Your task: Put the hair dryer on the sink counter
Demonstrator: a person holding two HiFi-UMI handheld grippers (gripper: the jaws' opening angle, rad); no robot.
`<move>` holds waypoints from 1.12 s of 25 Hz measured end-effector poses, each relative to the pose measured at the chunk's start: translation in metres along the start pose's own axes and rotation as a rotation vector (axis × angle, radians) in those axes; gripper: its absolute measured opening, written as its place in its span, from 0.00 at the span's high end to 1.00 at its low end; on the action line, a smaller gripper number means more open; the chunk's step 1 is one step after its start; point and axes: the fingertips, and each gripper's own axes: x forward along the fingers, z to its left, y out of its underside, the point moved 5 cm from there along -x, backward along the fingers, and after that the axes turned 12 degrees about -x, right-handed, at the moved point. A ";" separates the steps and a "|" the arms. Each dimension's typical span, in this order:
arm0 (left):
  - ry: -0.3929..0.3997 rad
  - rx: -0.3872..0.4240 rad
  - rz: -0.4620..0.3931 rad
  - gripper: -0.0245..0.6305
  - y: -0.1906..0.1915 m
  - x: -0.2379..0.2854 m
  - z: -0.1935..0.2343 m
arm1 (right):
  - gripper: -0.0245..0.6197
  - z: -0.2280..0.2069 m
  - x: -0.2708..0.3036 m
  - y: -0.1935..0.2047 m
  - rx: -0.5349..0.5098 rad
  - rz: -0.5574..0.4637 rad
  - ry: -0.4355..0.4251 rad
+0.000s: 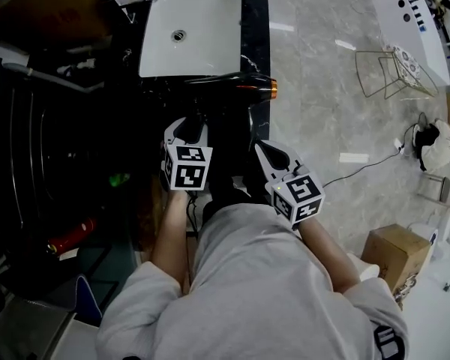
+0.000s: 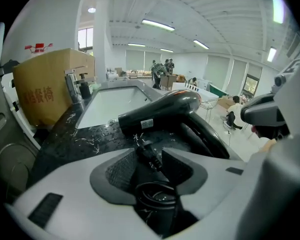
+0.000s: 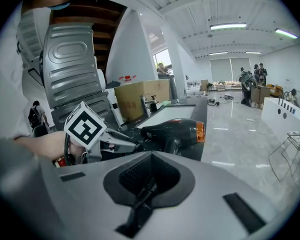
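Note:
The black hair dryer (image 1: 232, 87) with an orange nozzle ring lies on its side on the dark sink counter (image 1: 255, 21), just in front of the white basin (image 1: 191, 28). My left gripper (image 1: 189, 128) sits right behind it and is open. In the left gripper view the dryer (image 2: 165, 111) lies just beyond the jaws; its plug (image 2: 149, 151) and coiled cord (image 2: 157, 196) lie between the pads with gaps on both sides. My right gripper (image 1: 261, 147) is to the right, near the counter's edge, shut and empty. The right gripper view shows the dryer (image 3: 175, 131) ahead.
A cardboard box (image 2: 50, 86) and a faucet (image 2: 72, 84) stand at the basin's far left. Dark metal appliances and a red object (image 1: 71, 236) crowd the left side. On the marble floor to the right are a wire stool (image 1: 386, 73), a cable and a carton (image 1: 394, 253).

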 end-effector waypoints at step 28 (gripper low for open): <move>-0.190 -0.119 -0.526 0.94 -0.063 -0.025 -0.343 | 0.95 -0.238 -0.173 0.028 -0.241 -0.336 -0.124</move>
